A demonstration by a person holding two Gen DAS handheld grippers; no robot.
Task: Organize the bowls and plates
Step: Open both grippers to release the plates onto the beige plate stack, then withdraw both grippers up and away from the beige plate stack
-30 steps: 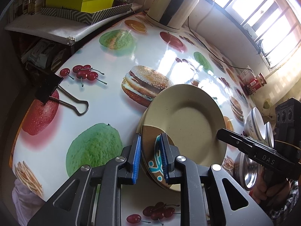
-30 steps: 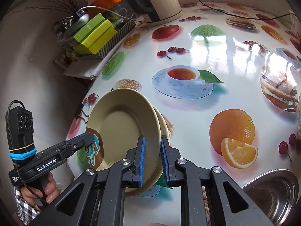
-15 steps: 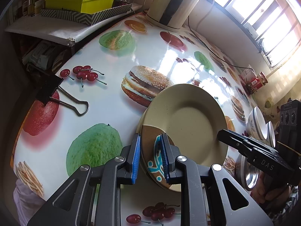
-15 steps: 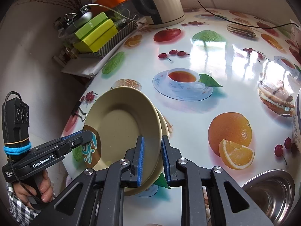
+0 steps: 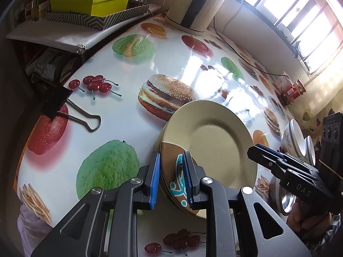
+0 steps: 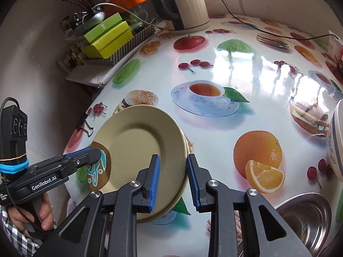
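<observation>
Plates first: two round beige speckled plates [image 5: 214,141] sit stacked, the upper one nested in the lower, both tilted up off my glossy white fruit-and-burger-printed worktop [image 5: 120,115]. A brown patch with a turquoise drawing marks the rim on my left side. Nothing lies in the plates. To my right, two white ceramic bowls with grey bands [image 5: 294,137] stand nested together on the worktop, and a shiny round steel bowl [image 6: 304,220] sits near them, empty as far as I can see. Yellow-green cardboard boxes [image 6: 107,36] are piled in a striped tray on the shelf beyond the worktop edge, near a cream electric kettle [image 6: 186,4].

Compared with a second ago, the stack has hardly shifted and neither of my hands has moved. The change is on the right: those blue pads were pinched on the plate rim then, and now a clear gap shows on one side.

My left claw [image 5: 170,176] is closed on the patterned rim of the stack, pads pressing both faces. My right claw [image 6: 173,181] is opening: the far rim of the plates lies between its jaws, the left pad close against it, the right pad standing clear.
</observation>
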